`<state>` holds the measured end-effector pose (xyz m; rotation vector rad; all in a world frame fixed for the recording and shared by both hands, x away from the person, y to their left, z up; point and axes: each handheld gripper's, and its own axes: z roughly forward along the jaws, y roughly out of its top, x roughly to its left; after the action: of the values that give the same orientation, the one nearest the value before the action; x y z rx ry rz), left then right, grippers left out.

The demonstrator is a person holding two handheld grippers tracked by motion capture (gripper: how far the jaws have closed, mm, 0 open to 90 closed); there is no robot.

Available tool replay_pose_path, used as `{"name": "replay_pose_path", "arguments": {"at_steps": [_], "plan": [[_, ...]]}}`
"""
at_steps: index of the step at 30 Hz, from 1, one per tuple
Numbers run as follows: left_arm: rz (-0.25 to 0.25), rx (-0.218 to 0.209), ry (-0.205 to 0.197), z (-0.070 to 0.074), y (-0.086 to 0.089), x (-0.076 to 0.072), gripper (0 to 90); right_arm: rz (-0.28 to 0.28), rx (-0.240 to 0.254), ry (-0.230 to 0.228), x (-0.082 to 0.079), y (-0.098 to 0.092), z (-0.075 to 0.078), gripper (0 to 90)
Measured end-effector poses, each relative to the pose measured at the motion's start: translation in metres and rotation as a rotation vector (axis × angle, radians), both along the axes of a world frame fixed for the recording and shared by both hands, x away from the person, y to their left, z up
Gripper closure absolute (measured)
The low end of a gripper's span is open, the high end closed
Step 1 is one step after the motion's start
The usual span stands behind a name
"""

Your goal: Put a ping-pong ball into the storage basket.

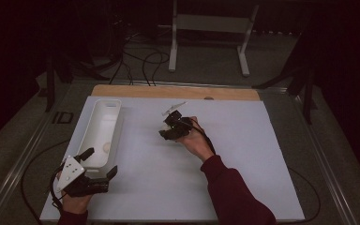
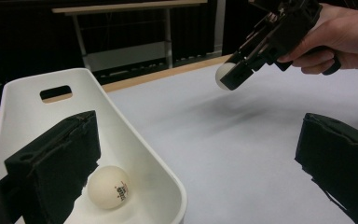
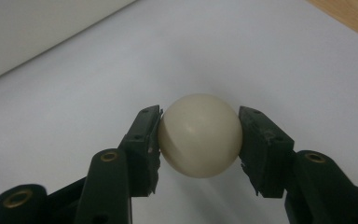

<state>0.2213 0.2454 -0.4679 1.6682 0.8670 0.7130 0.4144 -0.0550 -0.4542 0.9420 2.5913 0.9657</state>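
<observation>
Ball [image 3: 199, 135] sits clamped between right claw [image 3: 199, 140] jaws.

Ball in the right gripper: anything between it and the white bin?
Nothing visible. The right gripper holds the ball above bare white table, and the stretch toward the white bin is open. The left gripper sits at the bin's near end, jaws open. One ball in the bin already.

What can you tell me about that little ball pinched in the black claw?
The held ball is small, round and cream-white, smooth with a dull sheen like a table-tennis ball. The right gripper clamps it between two black pads, one on each side. It hangs clear above the pale table sheet, touching nothing else, to the right of the white tray.
</observation>
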Motion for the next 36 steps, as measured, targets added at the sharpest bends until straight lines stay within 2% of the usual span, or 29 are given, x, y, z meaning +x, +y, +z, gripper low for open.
{"name": "replay_pose_path", "arguments": {"at_steps": [27, 36], "plan": [[0.003, -0.003, 0.0, 0.0, 0.001, 0.0, 0.0, 0.057, 0.018, -0.038, -0.004, 0.018, 0.024, 50.4], [0.0, -0.001, 0.0, 0.0, 0.0, 0.001, 0.0, 0.068, 0.031, -0.038, -0.006, 0.026, 0.029, 50.4]]}}
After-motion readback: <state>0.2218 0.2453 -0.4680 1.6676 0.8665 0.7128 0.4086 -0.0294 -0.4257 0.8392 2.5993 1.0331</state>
